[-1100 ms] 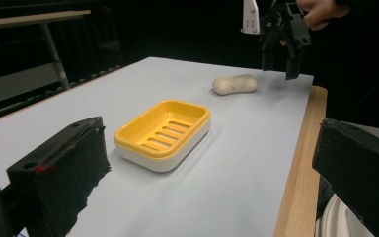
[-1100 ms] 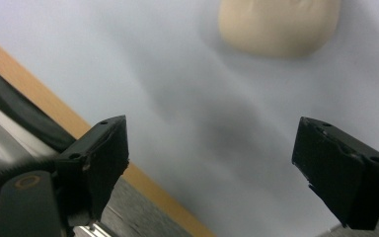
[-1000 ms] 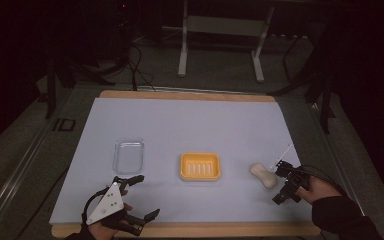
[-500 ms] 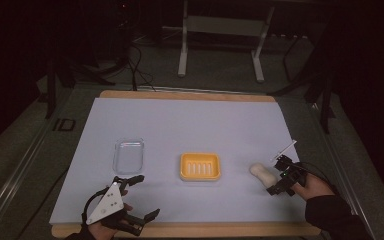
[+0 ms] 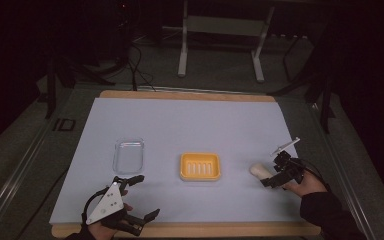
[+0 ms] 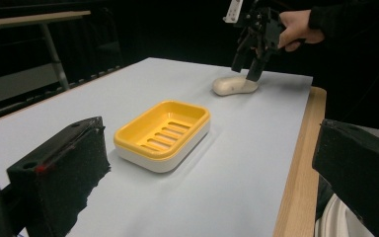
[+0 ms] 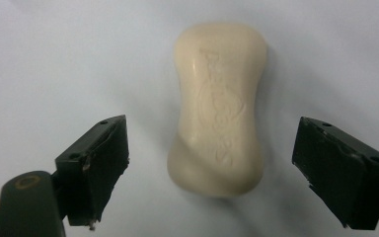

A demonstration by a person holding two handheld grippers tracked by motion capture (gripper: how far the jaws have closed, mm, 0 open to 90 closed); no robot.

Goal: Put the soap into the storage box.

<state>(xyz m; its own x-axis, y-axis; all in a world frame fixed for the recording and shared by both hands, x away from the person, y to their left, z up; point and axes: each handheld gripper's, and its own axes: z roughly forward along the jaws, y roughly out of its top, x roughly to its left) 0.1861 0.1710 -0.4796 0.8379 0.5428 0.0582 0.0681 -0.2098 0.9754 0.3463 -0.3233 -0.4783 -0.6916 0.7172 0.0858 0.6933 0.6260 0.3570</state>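
Right gripper (image 7: pixel 212 170) has dropped over soap bar (image 7: pixel 219 106) w/ jaws spread either side, left gripper (image 5: pixel 139 199) also spread near tabletop (image 5: pixel 190 120) edge.

One yellow soap dish (image 5: pixel 200 166) sits near the middle of the table (image 5: pixel 190 120), and it serves as the landmark for the rest. One bar of cream soap (image 5: pixel 259 171) lies to the right of the dish, apart from it (stamped lettering on its top is too blurred to read). One clear plastic lid or tray (image 5: pixel 129 155) lies to the left of the dish. Two grippers are in view: one left gripper (image 5: pixel 140 197) nearer than the dish and to its left, one right gripper (image 5: pixel 275 176) beyond the soap on the dish's right.
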